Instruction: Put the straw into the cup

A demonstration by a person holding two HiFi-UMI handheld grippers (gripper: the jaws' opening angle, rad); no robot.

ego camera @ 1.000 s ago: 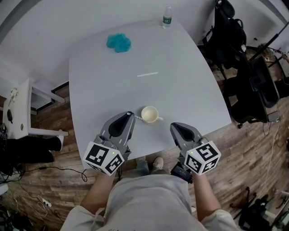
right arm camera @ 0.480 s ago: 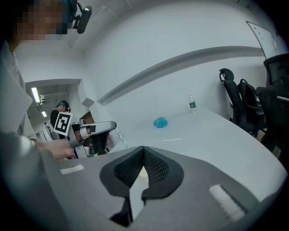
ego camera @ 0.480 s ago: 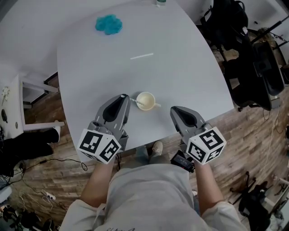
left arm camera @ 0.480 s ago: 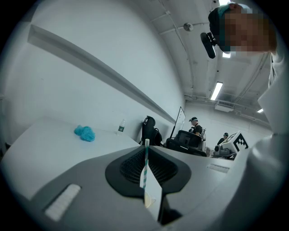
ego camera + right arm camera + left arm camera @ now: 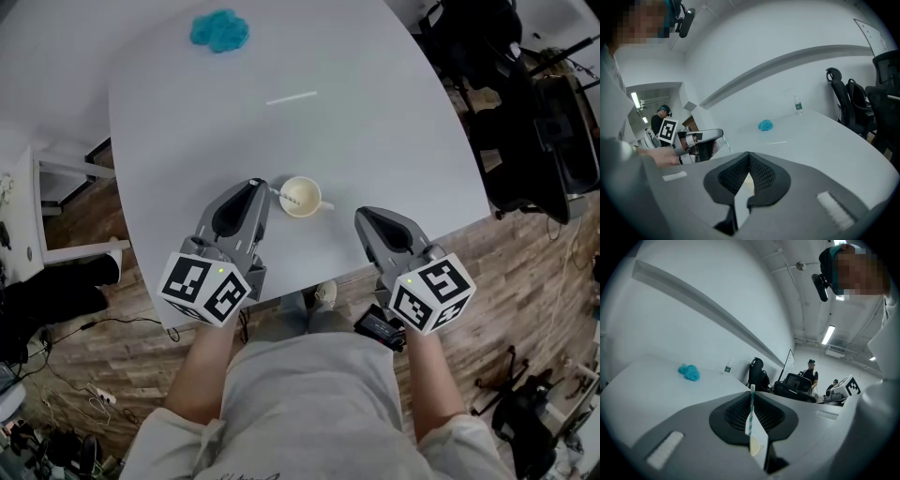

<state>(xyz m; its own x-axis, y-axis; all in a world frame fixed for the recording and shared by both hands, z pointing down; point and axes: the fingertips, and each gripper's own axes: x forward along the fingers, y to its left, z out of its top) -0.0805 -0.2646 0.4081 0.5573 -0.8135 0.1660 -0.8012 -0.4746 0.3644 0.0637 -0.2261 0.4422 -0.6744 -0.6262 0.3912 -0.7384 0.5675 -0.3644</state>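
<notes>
White table (image 5: 394, 131), seen from the head view. Cup (image 5: 301, 197), pale with a small handle pointing to the person's right, stood upright near the table's near edge, between the two grippers. Left gripper (image 5: 260, 185) lay just beside the cup's left rim. In its own view the jaws were clenched on a green-and-white striped straw (image 5: 750, 411), which stood upright between the fingertips. From the head view the straw (image 5: 283, 195) slanted from the jaw tips across the rim and over the cup's mouth. Whether its end touched the inside could not be told. Right gripper (image 5: 361, 214) sat to the cup's right, near but not touching. Its jaws were pressed together at the tips with nothing between them, and the cup's pale rim showed through the gap lower down. Farther up the table lay a thin white stick (image 5: 292, 97), flat and alone. Beyond it was a crumpled blue cloth (image 5: 219, 30). A small bottle (image 5: 798, 105) stood at the far edge.
</notes>
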